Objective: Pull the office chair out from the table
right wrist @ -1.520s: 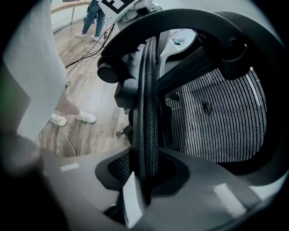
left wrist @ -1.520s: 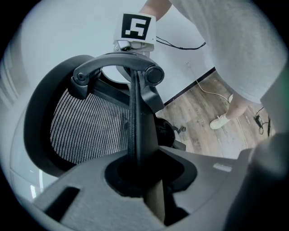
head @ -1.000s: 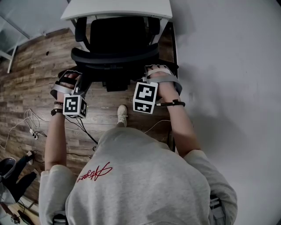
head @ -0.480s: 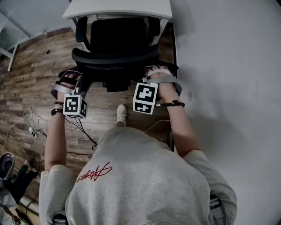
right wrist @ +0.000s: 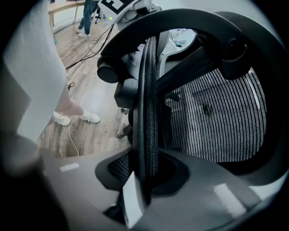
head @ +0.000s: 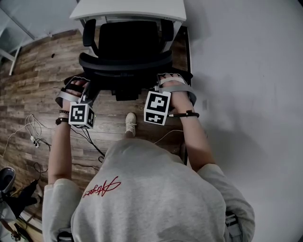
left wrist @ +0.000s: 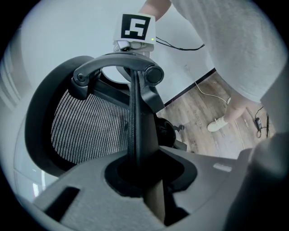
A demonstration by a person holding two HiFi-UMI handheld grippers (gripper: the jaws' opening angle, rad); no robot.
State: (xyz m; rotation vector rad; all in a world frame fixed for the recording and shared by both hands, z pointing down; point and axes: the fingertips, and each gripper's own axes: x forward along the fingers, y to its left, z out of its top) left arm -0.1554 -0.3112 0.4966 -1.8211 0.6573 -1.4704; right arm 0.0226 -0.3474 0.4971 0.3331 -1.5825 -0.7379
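The black office chair (head: pixel 128 42) stands pushed in at the white table (head: pixel 128 8), its mesh back toward me. My left gripper (head: pixel 87 90) is shut on the left edge of the backrest (left wrist: pixel 135 131), which runs up between the jaws. My right gripper (head: pixel 164 79) is shut on the right edge of the backrest (right wrist: pixel 148 131) in the same way. In the left gripper view the right gripper's marker cube (left wrist: pixel 137 27) shows beyond the curved headrest bar (left wrist: pixel 117 63). The jaw pads themselves are hidden by the frame they clamp.
A white wall (head: pixel 236 71) runs close along the right of the chair. The floor is wood planks (head: pixel 38 71), with cables (head: pixel 33 132) lying at the left. My own shoe (head: pixel 131 124) is just behind the chair base. A dark object (head: pixel 12 201) sits at the lower left.
Both grippers keep their hold and the chair has barely shifted. The dark shape at the lower left has slid down and toward the picture's edge.
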